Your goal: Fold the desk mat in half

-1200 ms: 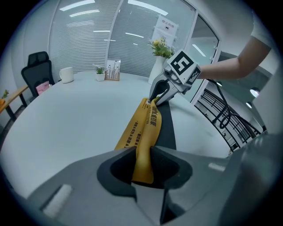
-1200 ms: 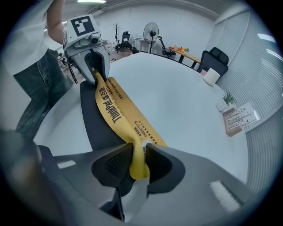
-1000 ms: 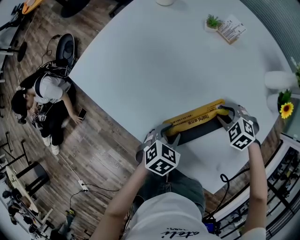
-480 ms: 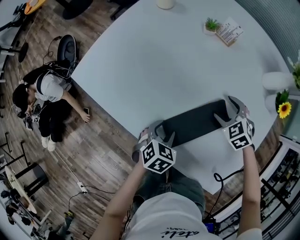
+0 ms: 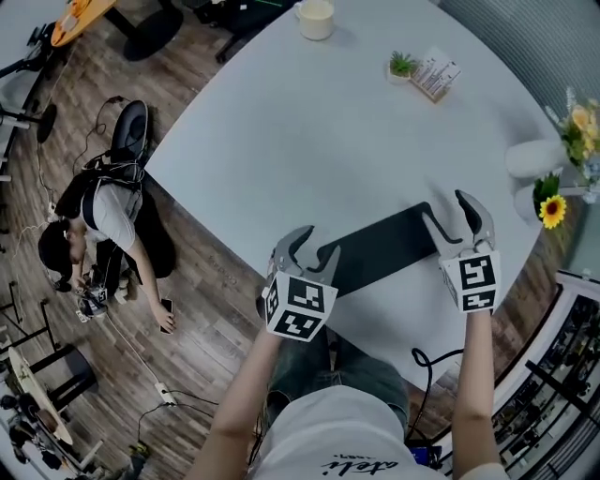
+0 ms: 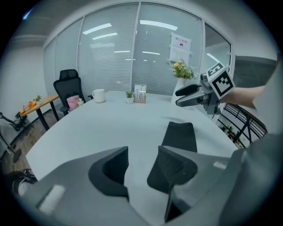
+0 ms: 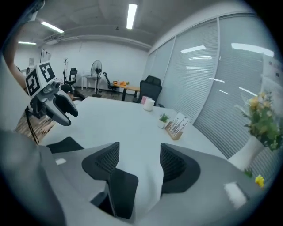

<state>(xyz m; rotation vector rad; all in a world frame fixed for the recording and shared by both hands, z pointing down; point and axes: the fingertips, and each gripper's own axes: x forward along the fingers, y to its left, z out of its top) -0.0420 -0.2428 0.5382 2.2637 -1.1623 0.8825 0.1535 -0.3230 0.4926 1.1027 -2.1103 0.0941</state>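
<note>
The black desk mat (image 5: 380, 248) lies folded flat on the white round table (image 5: 309, 141), near its front edge. My left gripper (image 5: 307, 246) hovers over the mat's left end, open and empty. In the left gripper view the mat (image 6: 180, 136) stretches away past the right jaw of the left gripper (image 6: 143, 165). My right gripper (image 5: 455, 214) hangs above the mat's right end, open. Its jaws have just been closing a little, with nothing between them. Below the right gripper (image 7: 139, 161) shows a mat corner (image 7: 120, 194).
Far across the table stand a white mug (image 5: 316, 19), a small potted plant (image 5: 401, 66) and a card holder (image 5: 436, 75). A white vase with flowers (image 5: 534, 159) stands at the right rim. A person (image 5: 103, 225) crouches on the wooden floor at left.
A second ago both grippers held the mat's edge, its yellow underside showing. The mat now lies flat and black, let go by both grippers, which have risen above it.
</note>
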